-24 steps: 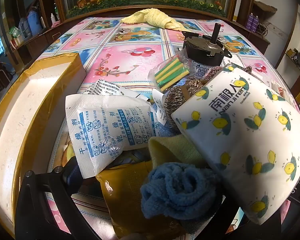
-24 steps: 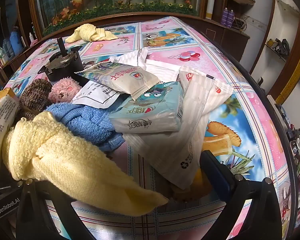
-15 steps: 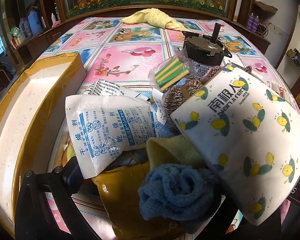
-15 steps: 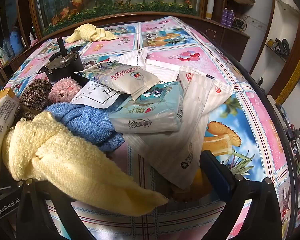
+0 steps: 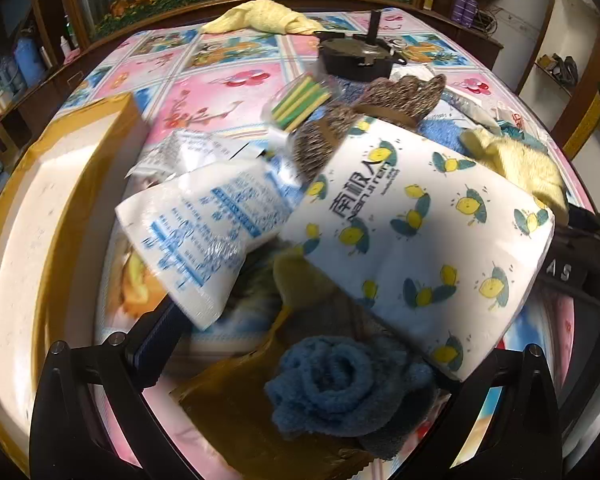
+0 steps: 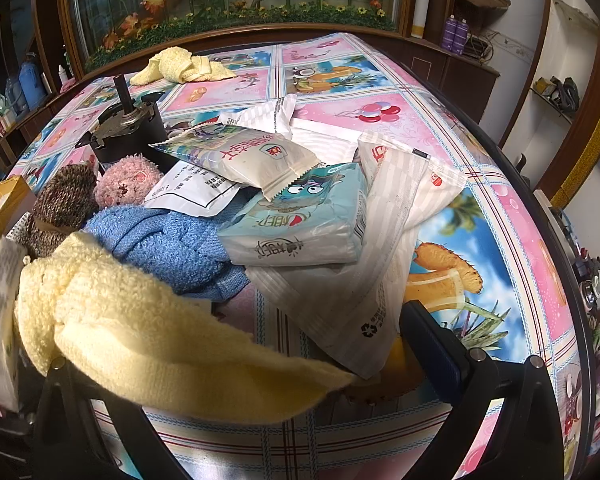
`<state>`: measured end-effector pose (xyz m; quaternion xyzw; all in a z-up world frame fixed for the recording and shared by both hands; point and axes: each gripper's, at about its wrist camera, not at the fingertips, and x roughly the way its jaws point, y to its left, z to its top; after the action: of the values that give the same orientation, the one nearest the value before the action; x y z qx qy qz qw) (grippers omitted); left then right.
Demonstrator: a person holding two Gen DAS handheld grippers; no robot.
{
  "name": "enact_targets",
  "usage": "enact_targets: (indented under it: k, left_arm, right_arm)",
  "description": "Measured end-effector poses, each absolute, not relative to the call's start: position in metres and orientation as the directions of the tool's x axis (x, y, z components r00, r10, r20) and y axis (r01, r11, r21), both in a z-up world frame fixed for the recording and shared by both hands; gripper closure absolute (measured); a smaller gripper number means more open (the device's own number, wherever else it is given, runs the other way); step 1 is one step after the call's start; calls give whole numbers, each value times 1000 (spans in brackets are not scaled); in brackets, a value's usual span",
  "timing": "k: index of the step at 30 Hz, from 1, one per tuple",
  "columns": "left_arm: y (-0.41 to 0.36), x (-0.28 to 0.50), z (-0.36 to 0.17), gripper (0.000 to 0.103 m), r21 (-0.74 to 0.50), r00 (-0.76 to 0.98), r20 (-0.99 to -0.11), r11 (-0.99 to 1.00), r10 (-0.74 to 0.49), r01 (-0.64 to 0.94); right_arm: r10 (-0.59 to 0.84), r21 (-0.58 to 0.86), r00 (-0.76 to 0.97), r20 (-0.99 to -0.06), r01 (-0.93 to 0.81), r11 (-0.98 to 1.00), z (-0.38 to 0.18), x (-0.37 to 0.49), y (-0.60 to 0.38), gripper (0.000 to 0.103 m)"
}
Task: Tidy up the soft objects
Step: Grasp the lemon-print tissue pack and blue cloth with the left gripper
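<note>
Blue towel [image 5: 340,384], soft and light, between spread left gripper [image 5: 300,392] jaws; pinch its bunched middle. Right gripper [image 6: 260,364] spread too.

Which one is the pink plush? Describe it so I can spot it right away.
Find the black motor at the pile's far left in the right wrist view. Just in front sits the pink plush, between the brown knit piece and white packets; nothing else is pink and fuzzy.

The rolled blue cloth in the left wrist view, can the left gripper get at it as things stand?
Probably yes. The rolled blue cloth lies uncovered between the wide-open fingers of the left gripper, close in front. The lemon-print pack leans just beside and behind it and may get brushed.
</note>
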<state>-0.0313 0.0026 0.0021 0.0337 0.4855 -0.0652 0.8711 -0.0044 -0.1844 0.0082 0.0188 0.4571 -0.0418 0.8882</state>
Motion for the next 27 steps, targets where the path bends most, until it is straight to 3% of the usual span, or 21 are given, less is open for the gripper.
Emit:
enact_targets:
  k: [7,13,21,27]
  left_arm:
    - [2,-44,0,0,6,534,-844,996,-42,89]
    - [10,-53,4,3,-28,538,-839,994,-82,109]
    - [49,-102,60,3,-95,691,-712,992,-122,78]
    - [62,-116,54,3,-105,683,-718,991,-134,85]
  right_arm:
    - [-59,-9,579,-813,90,996,8,-4,-183,0]
    - [-60,-5,578,-814,96,995,8,-5,-184,0]
    - [4,-1,518,-856,-10,1000,9,-24,-182,0]
    - [19,4,461,-887,-34,999,11,-37,-185,1]
